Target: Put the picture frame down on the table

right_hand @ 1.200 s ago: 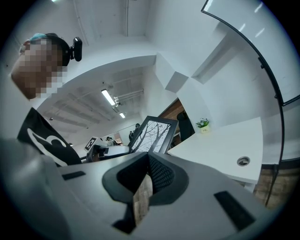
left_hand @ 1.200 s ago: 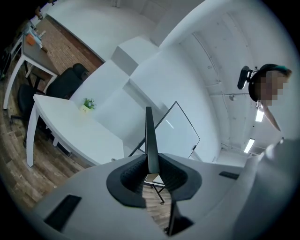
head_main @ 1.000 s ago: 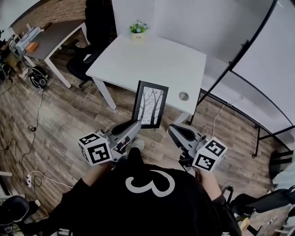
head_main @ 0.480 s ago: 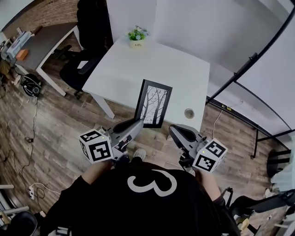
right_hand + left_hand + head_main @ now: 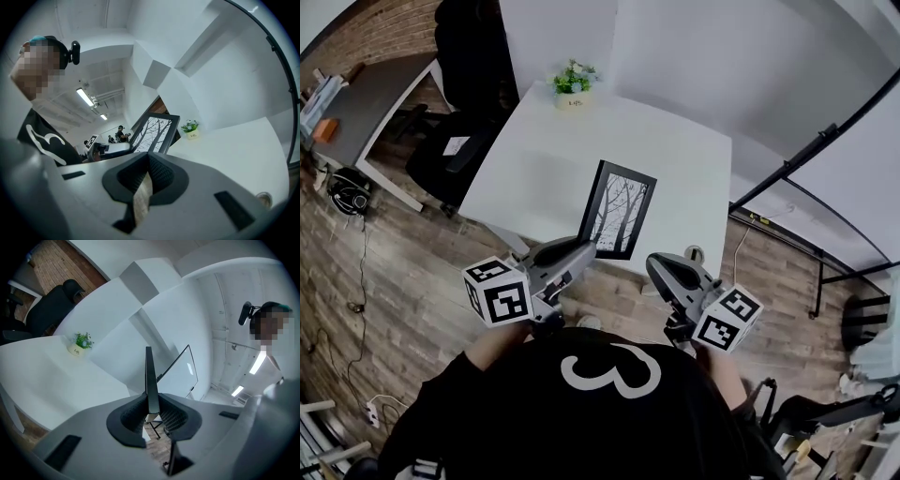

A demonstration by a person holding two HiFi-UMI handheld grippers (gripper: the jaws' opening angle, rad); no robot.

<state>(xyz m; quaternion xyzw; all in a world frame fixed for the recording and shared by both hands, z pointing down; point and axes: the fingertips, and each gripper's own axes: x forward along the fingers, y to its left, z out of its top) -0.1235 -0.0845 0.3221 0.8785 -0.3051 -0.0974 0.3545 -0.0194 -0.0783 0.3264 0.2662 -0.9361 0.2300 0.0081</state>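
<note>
**Q:** Position of the frame and state of both grippers?

**A:** The frame (image 5: 621, 208) is held upright above the near edge of the table (image 5: 572, 150), and appears not yet to touch it. The left gripper (image 5: 579, 249) is clamped on the frame's lower left corner. Its own view shows the thin edge pinched between the pads. The right gripper (image 5: 662, 268) has its jaws together on nothing, just beside the frame.

**Q:** Recommendation for the set-down?

**A:** Carry the frame further over the bare top, well short of the plant (image 5: 571, 79). Land the bottom edge first, settle it, then loosen the grip. A one-corner hold may let the frame swing, so move slowly.
</note>
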